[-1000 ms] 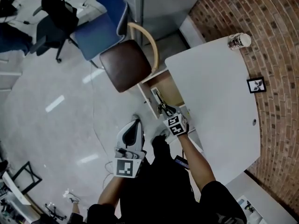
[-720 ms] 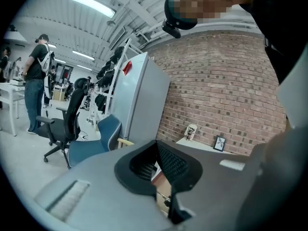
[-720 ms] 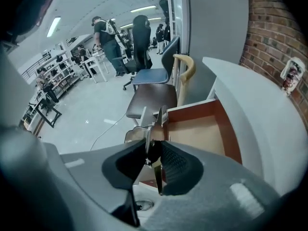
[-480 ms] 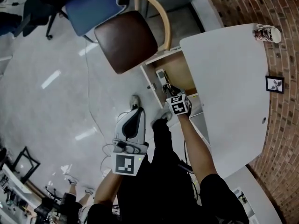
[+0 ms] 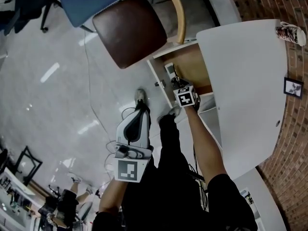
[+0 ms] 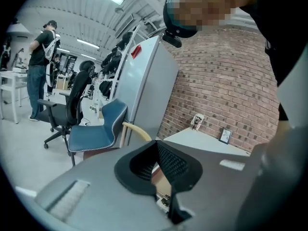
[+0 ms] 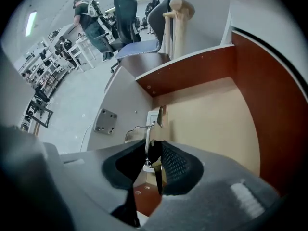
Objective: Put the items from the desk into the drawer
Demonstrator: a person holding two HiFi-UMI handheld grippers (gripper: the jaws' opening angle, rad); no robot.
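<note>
Two pairs of tongs are at work, one in each hand of a person standing at a white desk. The right tongs reach down into the open drawer below the desk's edge. Their jaws are clamped on a thin metal tool, which sticks out past the pads with its bright flat end pointing ahead (I cannot tell what kind of tool it is). The tool is inside the drawer, above its pale floor and close to the white front panel on the left of these tongs; whether it touches the floor cannot be made out. Just beyond their tips a small white item lies on the drawer floor against that panel. Further ahead stands the drawer's brown end wall, and past it a chair with a dark brown seat and a curved wooden back rail. The left tongs are held well apart from the drawer, lower and nearer the person, over the shiny floor beside a dark trouser leg. Their jaws are pressed together with nothing between them. Ahead of them and to their right the desk top runs to a brick wall, where a paper cup and a small framed picture stand near each other. To their left is a blue chair.
</note>
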